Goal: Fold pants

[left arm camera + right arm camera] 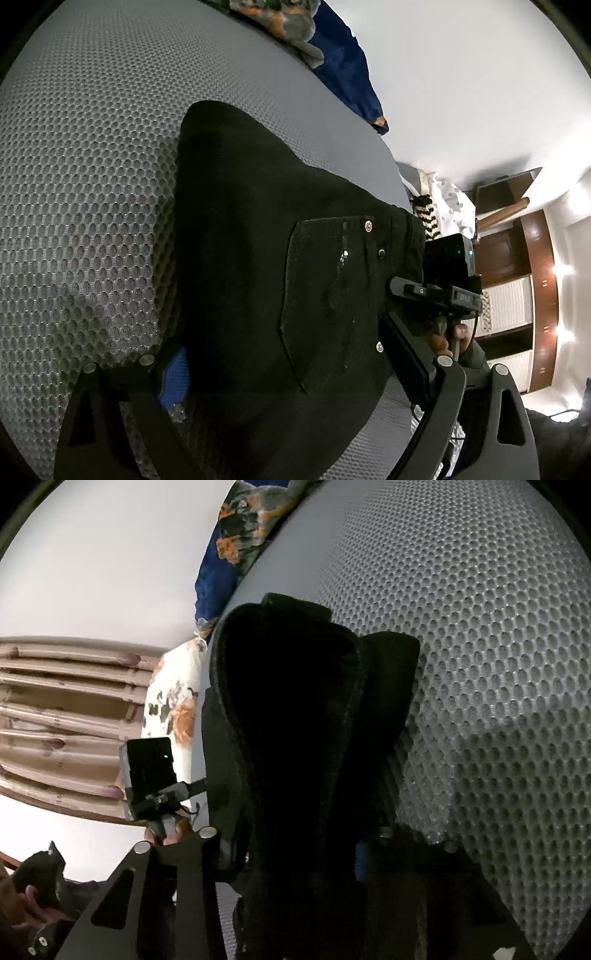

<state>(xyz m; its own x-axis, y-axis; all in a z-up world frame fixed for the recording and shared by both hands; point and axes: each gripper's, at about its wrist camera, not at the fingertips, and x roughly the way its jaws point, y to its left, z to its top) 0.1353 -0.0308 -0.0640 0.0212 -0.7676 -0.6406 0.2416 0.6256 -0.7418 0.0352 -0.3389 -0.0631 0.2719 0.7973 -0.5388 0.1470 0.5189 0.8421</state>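
Black pants lie on a grey mesh mattress, back pocket and rivets facing up. My left gripper straddles the waist end with its jaws wide: the blue-padded finger sits at the pants' left edge and the other finger at the right edge. In the right wrist view a thick fold of the pants stands up off the mattress. My right gripper is closed on that fold, and the cloth hides its right finger. The right gripper's camera block shows beside the waistband.
A blue blanket and patterned cloth lie at the mattress's far edge. A flowered pillow and wooden slats are beside the bed. A wooden wardrobe stands beyond. A hand grips the left gripper's handle.
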